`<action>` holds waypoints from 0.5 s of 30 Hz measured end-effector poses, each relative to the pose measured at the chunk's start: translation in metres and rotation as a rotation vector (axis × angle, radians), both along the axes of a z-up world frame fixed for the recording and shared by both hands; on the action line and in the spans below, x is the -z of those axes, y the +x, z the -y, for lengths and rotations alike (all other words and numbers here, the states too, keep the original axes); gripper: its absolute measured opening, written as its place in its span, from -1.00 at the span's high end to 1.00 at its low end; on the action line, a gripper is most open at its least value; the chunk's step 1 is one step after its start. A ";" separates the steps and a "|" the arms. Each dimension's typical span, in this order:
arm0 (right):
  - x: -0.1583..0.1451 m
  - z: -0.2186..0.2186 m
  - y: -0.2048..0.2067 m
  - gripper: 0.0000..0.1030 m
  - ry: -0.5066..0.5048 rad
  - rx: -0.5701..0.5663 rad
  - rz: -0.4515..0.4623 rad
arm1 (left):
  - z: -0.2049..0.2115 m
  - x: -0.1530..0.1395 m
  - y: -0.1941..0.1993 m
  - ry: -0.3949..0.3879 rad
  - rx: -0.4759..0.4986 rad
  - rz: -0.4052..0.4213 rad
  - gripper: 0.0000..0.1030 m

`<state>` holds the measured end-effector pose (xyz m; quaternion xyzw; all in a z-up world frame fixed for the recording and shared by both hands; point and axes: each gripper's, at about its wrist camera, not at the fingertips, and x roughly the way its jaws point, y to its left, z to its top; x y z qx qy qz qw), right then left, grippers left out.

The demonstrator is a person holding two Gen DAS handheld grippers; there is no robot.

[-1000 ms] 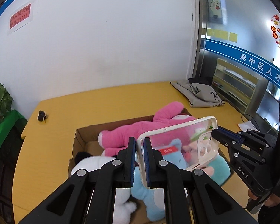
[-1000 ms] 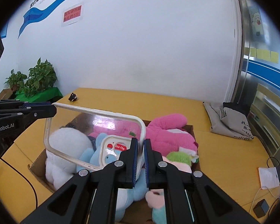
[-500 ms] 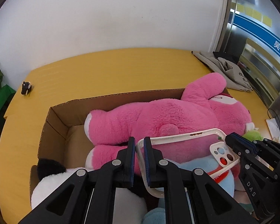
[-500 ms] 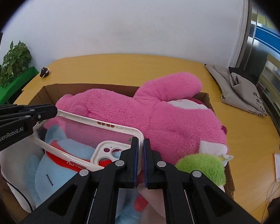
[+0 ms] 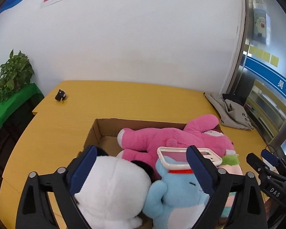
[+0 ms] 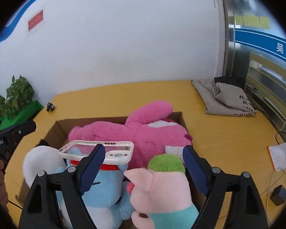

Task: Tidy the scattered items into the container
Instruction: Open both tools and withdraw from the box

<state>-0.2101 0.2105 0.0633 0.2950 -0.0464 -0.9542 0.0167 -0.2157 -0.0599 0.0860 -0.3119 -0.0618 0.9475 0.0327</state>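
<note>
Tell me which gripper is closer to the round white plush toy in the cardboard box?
Left. The left gripper hangs open just over the round white plush toy; the right gripper is open farther right, above the green-haired pink pig plush.

The left wrist view is taken from above and close behind the cardboard box [image 5: 97, 131], angled down and forward over the yellow table [image 5: 124, 99] toward the white wall. Its own left gripper [image 5: 141, 166] fills the lower frame, and the right gripper [image 5: 265, 162] is caught at the lower right edge. The right wrist view is taken from a similar near, raised position, facing the same wall, with its gripper [image 6: 144, 162] across the bottom and the left gripper [image 6: 31, 126] at the left edge. The box, the pink plush [image 5: 171, 137], the phone case [image 6: 97, 150] and the potted plant [image 6: 13, 95] are shared by both views.
</note>
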 end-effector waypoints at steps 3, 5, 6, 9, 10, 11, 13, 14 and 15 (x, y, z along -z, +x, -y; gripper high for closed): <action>-0.013 0.004 0.038 -0.62 0.027 -0.037 -0.031 | -0.001 -0.004 0.049 -0.006 -0.005 -0.032 -0.99; -0.014 0.009 0.058 -0.62 0.040 -0.050 -0.037 | -0.007 -0.001 0.079 -0.029 0.011 -0.032 -0.99; -0.013 0.011 0.068 -0.62 0.046 -0.056 -0.039 | -0.008 0.001 0.092 -0.040 0.014 -0.033 -0.99; -0.002 0.019 0.099 -0.62 0.071 -0.071 -0.046 | -0.016 0.012 0.137 -0.082 -0.015 -0.067 -0.99; 0.005 0.022 0.108 -0.62 0.079 -0.077 -0.047 | -0.019 0.017 0.150 -0.096 -0.027 -0.078 -0.99; 0.011 0.025 0.116 -0.62 0.090 -0.079 -0.045 | -0.021 0.023 0.162 -0.105 -0.029 -0.082 -0.99; 0.025 0.030 0.131 -0.62 0.113 -0.079 -0.037 | -0.027 0.037 0.180 -0.112 -0.016 -0.068 -0.99; 0.030 0.032 0.137 -0.62 0.119 -0.083 -0.032 | -0.030 0.042 0.186 -0.114 -0.011 -0.055 -0.99; 0.035 0.034 0.142 -0.62 0.129 -0.086 -0.027 | -0.032 0.047 0.192 -0.116 -0.009 -0.041 -0.99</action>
